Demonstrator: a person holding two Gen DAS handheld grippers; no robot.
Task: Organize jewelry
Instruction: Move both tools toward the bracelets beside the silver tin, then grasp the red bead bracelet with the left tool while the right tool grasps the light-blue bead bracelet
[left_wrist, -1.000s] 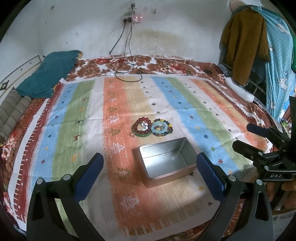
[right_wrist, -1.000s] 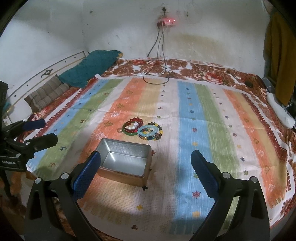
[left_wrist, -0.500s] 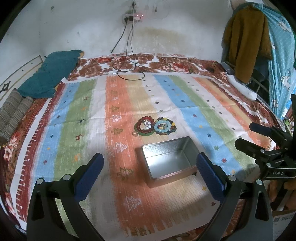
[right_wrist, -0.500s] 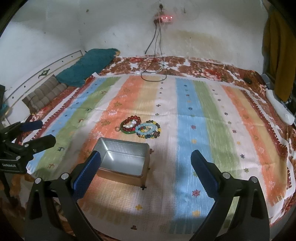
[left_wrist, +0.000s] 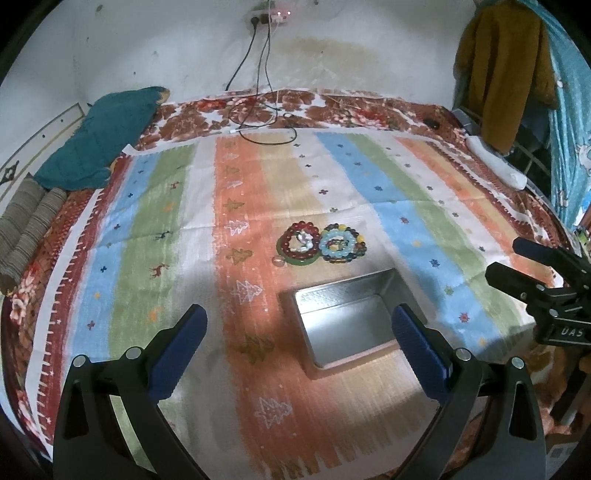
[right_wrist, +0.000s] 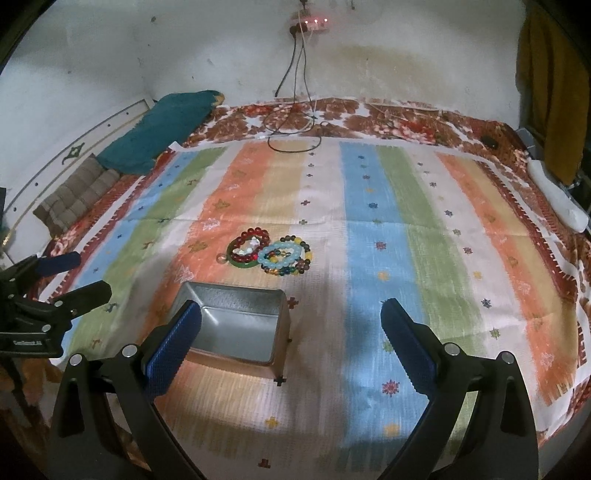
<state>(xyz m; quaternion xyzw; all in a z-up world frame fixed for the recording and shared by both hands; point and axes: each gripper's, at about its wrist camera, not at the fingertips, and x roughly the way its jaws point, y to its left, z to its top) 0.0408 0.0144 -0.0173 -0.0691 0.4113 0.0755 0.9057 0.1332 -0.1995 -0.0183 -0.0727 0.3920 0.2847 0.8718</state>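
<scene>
From the left wrist view, the left gripper (left_wrist: 297, 345) hangs over the near part of the bed, its jaws spread wide and holding nothing. Ahead of them on the striped cloth (left_wrist: 155, 236) sits the open metal tin (left_wrist: 351, 321), empty so far as I can see, a little right of the jaws' centre line, its long axis running slantwise from near left to far right. Just beyond the tin's far rim lie the bracelets: a red bead bracelet (left_wrist: 298, 243) over a green bangle (left_wrist: 299, 260), and touching its right side a pale blue bead bracelet (left_wrist: 341, 245) ringed by darker mixed beads. A small clear bead or ring (left_wrist: 277, 261) lies just left of the pile. The right gripper (left_wrist: 532, 269) shows at the right edge, also parted.

From the right wrist view, the right gripper (right_wrist: 291, 341) is likewise wide open and empty. Here the tin (right_wrist: 236, 328) sits to the left, partly behind the left finger (right_wrist: 173, 347), and the bracelets lie beyond it, left of the centre line: the red one (right_wrist: 248, 246) and the blue one (right_wrist: 282, 254) side by side. The left gripper (right_wrist: 55, 280) pokes in at the far left.

The pile lies straight ahead of both, past the tin; neither hand looks clearly nearer, though the blue bracelet is on the right hand's side. Either must reach forward over the tin.
</scene>
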